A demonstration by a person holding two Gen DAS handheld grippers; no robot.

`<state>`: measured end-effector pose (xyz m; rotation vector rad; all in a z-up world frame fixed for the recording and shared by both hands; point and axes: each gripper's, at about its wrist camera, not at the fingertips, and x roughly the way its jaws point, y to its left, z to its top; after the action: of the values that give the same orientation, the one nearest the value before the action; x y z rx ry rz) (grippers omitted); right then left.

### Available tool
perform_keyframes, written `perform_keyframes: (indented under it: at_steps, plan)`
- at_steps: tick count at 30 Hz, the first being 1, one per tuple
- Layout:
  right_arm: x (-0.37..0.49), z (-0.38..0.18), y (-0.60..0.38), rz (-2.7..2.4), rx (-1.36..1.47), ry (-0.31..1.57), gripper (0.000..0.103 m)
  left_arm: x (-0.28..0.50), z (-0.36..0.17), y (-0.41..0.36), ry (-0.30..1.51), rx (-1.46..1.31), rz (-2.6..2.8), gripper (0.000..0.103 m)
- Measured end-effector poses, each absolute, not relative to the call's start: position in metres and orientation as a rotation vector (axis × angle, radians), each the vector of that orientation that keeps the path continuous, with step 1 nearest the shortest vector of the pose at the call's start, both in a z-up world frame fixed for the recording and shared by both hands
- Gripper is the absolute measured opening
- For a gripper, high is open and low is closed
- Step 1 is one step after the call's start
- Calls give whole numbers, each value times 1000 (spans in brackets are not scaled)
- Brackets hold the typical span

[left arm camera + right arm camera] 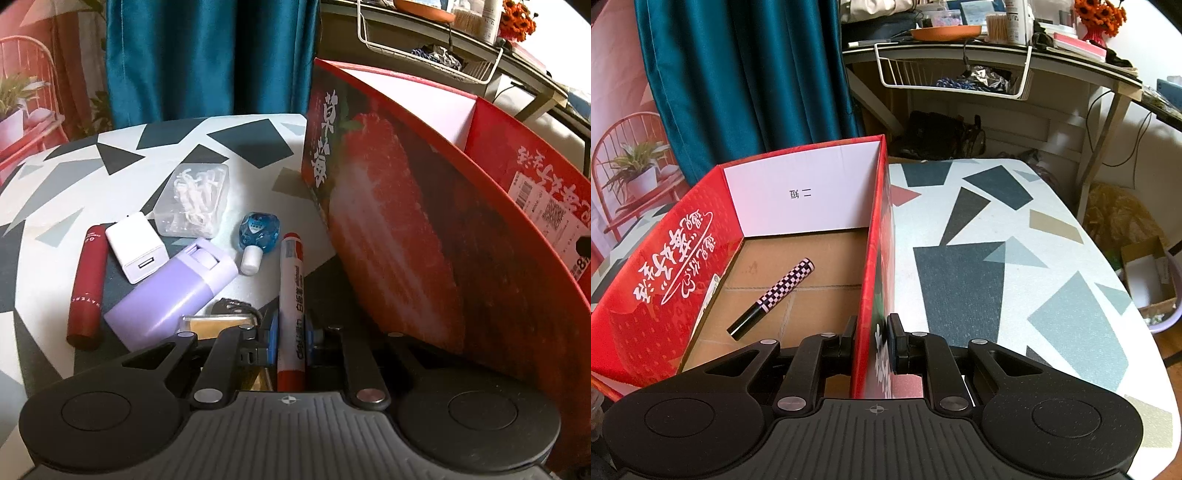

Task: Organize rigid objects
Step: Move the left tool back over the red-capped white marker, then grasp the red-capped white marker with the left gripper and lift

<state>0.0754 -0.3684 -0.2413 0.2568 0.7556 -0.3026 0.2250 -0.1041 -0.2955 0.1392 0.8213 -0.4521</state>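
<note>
Now the left gripper (291,341) fingers clench the red-capped marker (291,280) just beside the red box (406,221); right gripper (873,341) pinches its wall (checkered pen (772,299) lies inside).

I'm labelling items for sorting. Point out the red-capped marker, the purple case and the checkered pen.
red-capped marker (291,295): left wrist view, on its white barrel.
purple case (170,291): left wrist view, on its body.
checkered pen (783,286): right wrist view, on its checkered section.
</note>
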Motion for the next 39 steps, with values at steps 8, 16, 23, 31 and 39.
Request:
perform_keyframes:
  at_steps: [8, 16, 23, 31, 39]
  plan:
    - [76, -242, -368, -304, 252, 760, 14, 232, -296, -107, 826, 95, -465, 16]
    - [77, -240, -366, -306, 240, 763, 13, 226, -296, -108, 813, 119, -451, 16]
    - [77, -239, -361, -289, 190, 774, 13, 224, -297, -101, 817, 92, -460, 16]
    - [76, -240, -367, -290, 247, 762, 14, 225, -291, -94, 822, 60, -454, 16]
    - [79, -240, -363, -357, 281, 773, 11, 225, -272, -89, 775, 30, -449, 16]
